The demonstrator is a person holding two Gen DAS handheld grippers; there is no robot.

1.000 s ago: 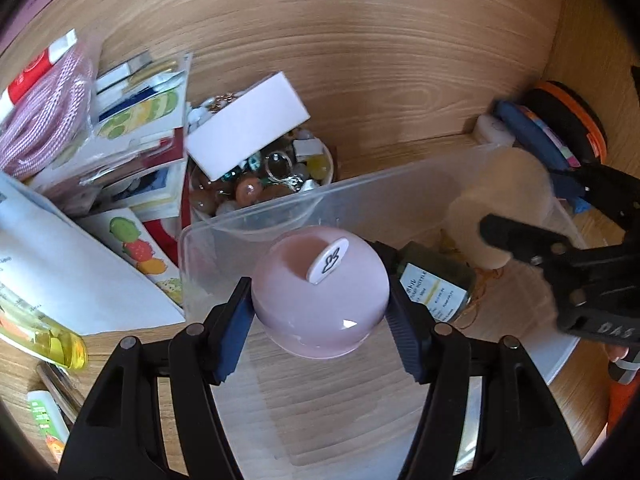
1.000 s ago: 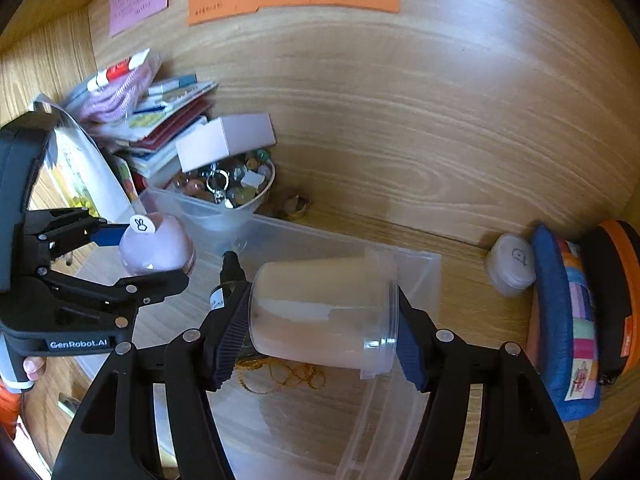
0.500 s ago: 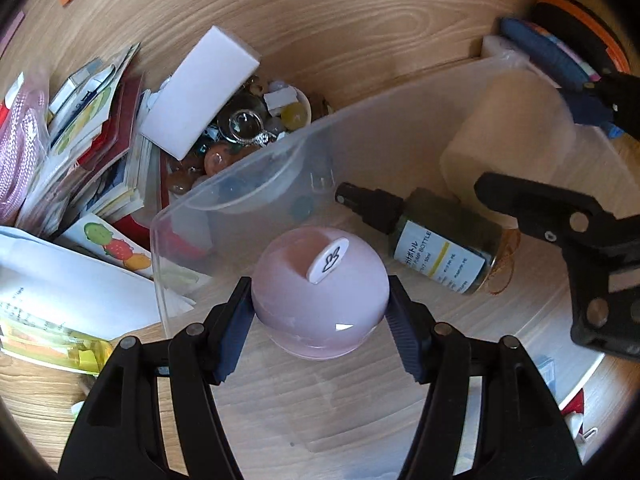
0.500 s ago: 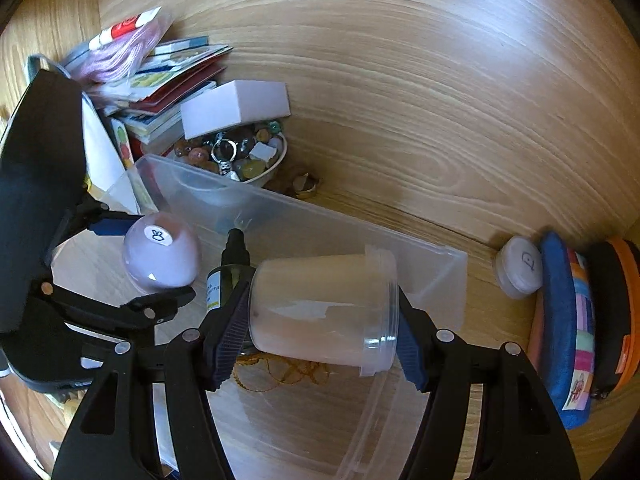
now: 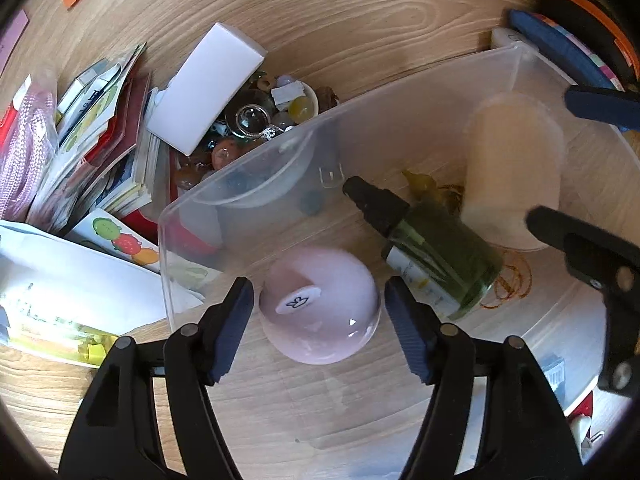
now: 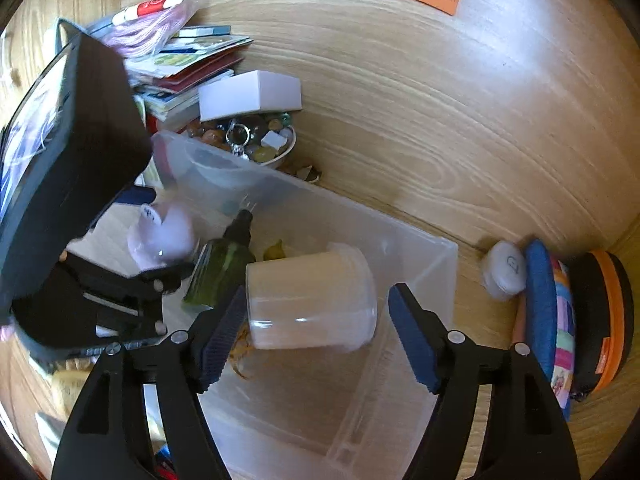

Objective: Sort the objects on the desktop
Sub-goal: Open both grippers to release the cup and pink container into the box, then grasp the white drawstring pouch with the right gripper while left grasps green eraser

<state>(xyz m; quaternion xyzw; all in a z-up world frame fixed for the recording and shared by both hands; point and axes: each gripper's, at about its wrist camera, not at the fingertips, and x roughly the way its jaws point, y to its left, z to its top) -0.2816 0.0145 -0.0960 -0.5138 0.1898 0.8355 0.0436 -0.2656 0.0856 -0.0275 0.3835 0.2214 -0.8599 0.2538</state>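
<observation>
At lower centre of the left wrist view, the left gripper (image 5: pixel 318 312) is opening, pads clear of the pink round jar (image 5: pixel 319 306) inside the clear bin (image 5: pixel 420 92). The right gripper (image 6: pixel 314 328) is opening too, its left pad still against the frosted tub (image 6: pixel 310 300), beside the green bottle (image 5: pixel 436 260).

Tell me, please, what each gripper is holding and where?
Nothing: both are opening. The left gripper has gaps beside the pink ball; the right gripper is letting go of the cup's ends.
</observation>
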